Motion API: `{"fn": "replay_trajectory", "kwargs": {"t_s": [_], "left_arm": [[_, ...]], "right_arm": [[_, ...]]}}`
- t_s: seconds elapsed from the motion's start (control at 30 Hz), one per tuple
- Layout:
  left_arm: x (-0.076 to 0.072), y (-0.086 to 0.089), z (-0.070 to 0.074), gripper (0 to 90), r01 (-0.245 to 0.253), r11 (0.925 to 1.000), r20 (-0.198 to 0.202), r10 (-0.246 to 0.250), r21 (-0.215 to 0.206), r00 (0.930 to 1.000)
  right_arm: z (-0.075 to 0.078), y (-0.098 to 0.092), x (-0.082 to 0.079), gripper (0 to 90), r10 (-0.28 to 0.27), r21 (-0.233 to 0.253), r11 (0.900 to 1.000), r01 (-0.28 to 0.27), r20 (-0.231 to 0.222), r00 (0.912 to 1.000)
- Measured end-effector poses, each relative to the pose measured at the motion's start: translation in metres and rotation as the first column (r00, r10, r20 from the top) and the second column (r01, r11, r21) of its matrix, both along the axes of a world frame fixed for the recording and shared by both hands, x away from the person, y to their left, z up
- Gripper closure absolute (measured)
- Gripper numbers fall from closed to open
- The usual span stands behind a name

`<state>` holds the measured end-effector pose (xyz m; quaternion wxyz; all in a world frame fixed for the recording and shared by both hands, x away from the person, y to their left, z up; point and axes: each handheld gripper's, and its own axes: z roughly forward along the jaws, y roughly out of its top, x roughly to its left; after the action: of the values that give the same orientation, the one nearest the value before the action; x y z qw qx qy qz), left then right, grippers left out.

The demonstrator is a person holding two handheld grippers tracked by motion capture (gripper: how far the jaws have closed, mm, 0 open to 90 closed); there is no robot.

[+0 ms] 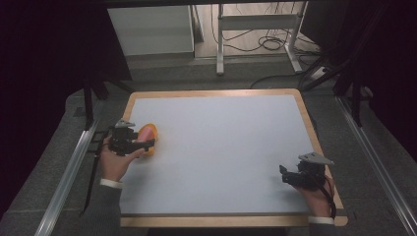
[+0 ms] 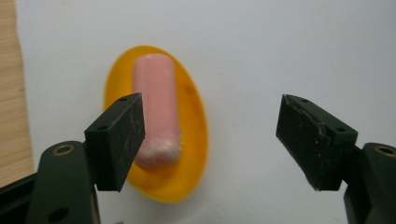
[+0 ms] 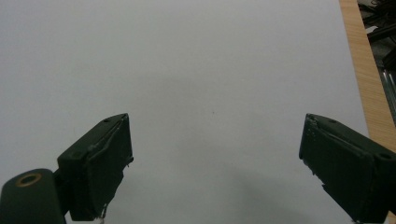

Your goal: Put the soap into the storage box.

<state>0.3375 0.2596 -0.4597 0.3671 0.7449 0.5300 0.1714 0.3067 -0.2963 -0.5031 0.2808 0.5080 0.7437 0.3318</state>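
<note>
Left jaws: your left gripper (image 2: 210,140) has its jaws standing wide apart with nothing between them; they hang just over the near left part of the surface, above the dish.

Right jaws: your right gripper (image 3: 215,168) is also spread wide and holds nothing. In the high view it sits near the right front corner (image 1: 295,176), well apart from the dish.

Thing in hand: the pink, soft-looking cylinder with rounded ends (image 2: 156,109), a sponge or foam roll by the look of it, lies lengthwise in the dish. Your left jaw overlaps its lower end in the left gripper view; I cannot tell whether it touches.

Container: the shallow oval orange plastic dish (image 2: 194,126) rests flat on the surface close to the left edge, and the pink cylinder is all it holds. In the high view it shows as an orange shape (image 1: 147,133) just beyond your left hand (image 1: 118,164).

Surface: the pale grey mat with a wooden border (image 1: 221,147) carries the dish and its load.

Progress: by my reading you are at the approach. No grasp is made yet, and the cylinder is off-centre toward one jaw.

Left to do: line the jaws up around the cylinder, close, and lift it out.
</note>
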Motion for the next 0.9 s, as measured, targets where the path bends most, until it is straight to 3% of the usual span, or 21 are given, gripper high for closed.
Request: {"fn": "replay_trajectory", "kwargs": {"t_s": [0.2,0.43,0.9], "left_arm": [[-0.025,-0.003,-0.002,24.5,0.055,0.9978,0.031,-0.054,-0.037,0.998],[-0.048,-0.008,-0.018,25.4,0.103,0.9935,0.033,-0.102,-0.049,0.9943],[-0.06,-0.006,-0.044,28.4,0.12,0.9897,-0.009,-0.121,-0.078,0.9926]], "right_arm": [[0.0,0.001,0.0,9.2,0.001,-0.001,1.0,-0.001,-0.002,1.0],[0.0,0.0,-0.001,9.2,-0.003,-0.001,1.0,0.003,0.0,1.0],[0.0,0.002,-0.001,9.3,0.002,-0.004,1.0,-0.002,0.001,1.0]]}}
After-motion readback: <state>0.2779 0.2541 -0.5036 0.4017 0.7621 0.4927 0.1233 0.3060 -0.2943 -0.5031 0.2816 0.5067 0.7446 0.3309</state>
